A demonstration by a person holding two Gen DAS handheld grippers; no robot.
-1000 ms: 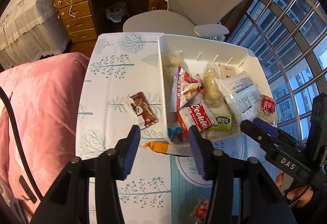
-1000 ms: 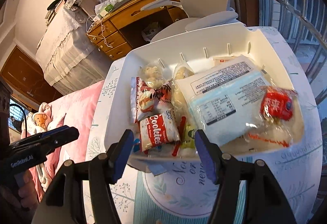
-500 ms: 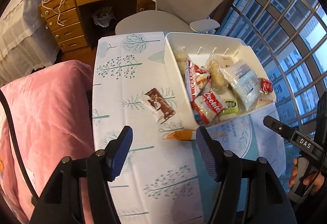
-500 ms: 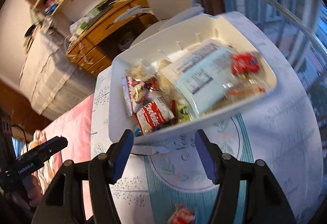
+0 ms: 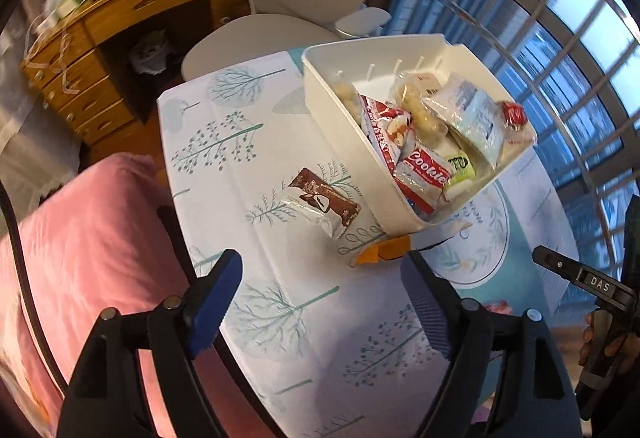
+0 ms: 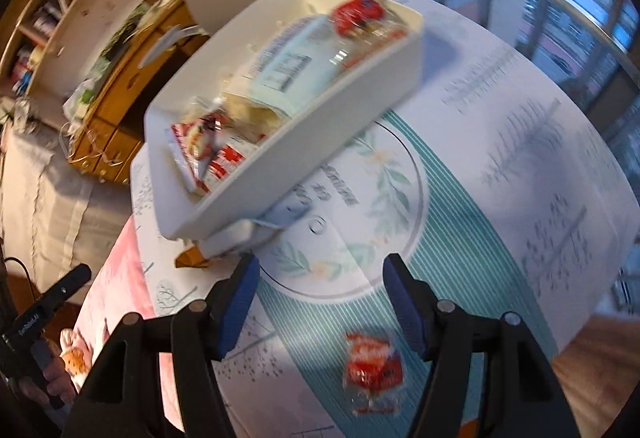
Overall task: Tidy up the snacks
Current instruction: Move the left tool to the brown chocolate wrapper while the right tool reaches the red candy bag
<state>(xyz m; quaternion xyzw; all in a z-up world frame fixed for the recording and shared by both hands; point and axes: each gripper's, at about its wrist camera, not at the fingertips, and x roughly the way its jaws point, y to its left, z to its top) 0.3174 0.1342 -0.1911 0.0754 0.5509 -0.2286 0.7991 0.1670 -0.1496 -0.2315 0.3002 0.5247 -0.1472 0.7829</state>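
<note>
Left gripper opening, empty; "Cookie" pack in bin

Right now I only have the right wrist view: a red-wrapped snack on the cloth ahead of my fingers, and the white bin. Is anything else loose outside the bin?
Observer: Yes. A brown chocolate packet lies on the tablecloth beside the white bin, on the side that the bin hides from you.
Operator: Is the left gripper holding it?
Observer: No. The left gripper has just been opening its jaws. Nothing is between them, and the packet lies apart, ahead of it.
Operator: The red-and-white pack at the bin's near end is a blur here. What is it?
Observer: A cookie pack. Its label reads Cookie.
</note>
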